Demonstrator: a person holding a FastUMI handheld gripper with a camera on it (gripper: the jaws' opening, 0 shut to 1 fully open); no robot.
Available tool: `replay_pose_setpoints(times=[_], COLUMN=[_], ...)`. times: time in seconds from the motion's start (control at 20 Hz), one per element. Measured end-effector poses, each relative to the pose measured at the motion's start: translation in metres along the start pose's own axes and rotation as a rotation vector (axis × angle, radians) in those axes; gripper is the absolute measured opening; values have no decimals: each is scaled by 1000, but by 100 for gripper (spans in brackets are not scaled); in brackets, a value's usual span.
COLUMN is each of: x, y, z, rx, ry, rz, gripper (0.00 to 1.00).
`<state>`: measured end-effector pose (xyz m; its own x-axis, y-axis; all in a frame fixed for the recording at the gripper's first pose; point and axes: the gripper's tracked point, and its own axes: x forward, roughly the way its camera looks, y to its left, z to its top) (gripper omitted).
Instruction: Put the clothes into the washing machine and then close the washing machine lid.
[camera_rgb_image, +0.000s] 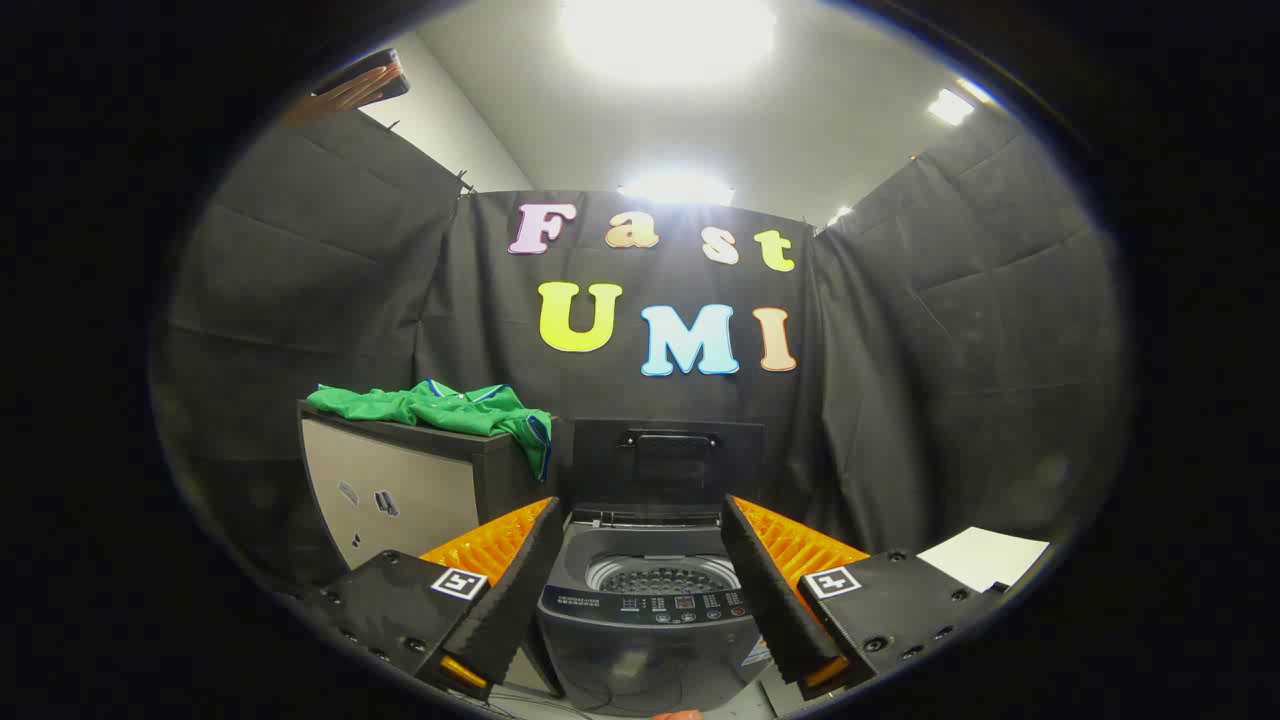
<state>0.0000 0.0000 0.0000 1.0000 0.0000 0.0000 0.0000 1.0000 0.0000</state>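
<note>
Gripper view: the gripper (645, 580) is spread wide with nothing between its fingers (520, 590). Just ahead of them stands the washing machine (650, 610) — its lid (665, 465) raised upright, its drum (662, 577) open. The green clothes (445, 408) lie on the cabinet (400, 480) beside the machine, one corner drooping over the cabinet's edge — well apart from the fingers.

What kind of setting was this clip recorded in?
Most likely a staged recording booth rather than a real laundry room: black cloth walls enclose a small top-loading washing machine with its lid raised, and a green garment lies on a cabinet beside it. The gripper is open, holding nothing.
</note>
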Motion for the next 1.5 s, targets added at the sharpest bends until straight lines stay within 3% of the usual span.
replay_pose_setpoints(times=[1.5], x=[2], y=[-9], z=[-3], rx=[-19], ry=[11], rz=[-19], gripper=[99])
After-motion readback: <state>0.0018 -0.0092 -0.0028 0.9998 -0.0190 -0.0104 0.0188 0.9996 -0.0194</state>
